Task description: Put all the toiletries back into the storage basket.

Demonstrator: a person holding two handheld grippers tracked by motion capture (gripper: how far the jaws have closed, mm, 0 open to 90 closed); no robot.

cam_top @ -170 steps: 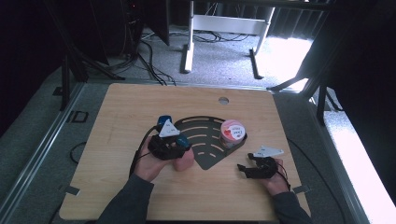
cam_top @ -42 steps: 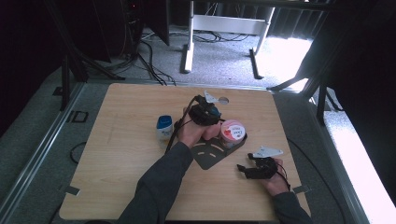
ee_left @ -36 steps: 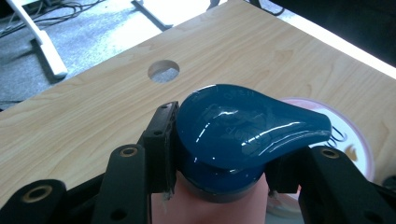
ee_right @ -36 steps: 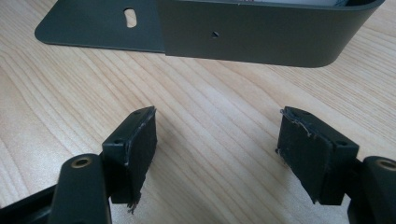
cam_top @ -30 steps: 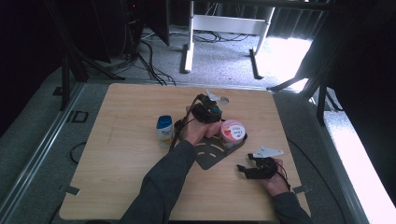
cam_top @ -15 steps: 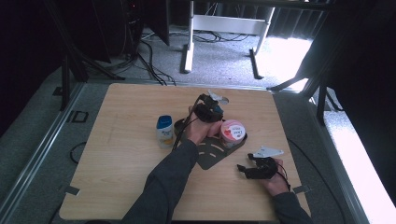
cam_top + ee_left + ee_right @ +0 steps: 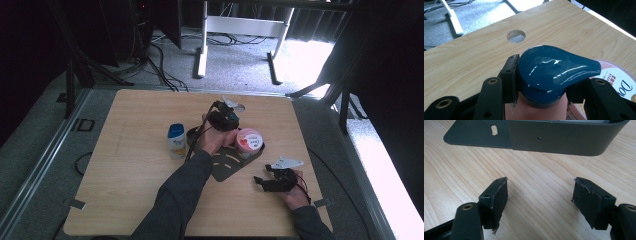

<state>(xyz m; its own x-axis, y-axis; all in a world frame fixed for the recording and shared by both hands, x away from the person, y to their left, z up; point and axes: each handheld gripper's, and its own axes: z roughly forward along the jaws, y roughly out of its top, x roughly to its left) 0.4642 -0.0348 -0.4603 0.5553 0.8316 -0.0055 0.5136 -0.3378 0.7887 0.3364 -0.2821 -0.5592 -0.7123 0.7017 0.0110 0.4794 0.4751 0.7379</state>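
Since the earlier frames, left gripper [image 7: 541, 100] has carried the blue-capped pink bottle [image 7: 554, 72] from lower centre to the dark metal tray [image 7: 225, 167] mid-frame, beside the pink Dove jar [image 7: 248, 141]; jaws clamp its neck, so release comes next. Cap glossy, teardrop-shaped. Right gripper [image 7: 540, 202] spread, idle.

floor: grey carpet [image 7: 240, 65] | white desk frame [image 7: 240, 25] | sunlight patch [image 7: 305, 55] | cables [image 7: 160, 55]
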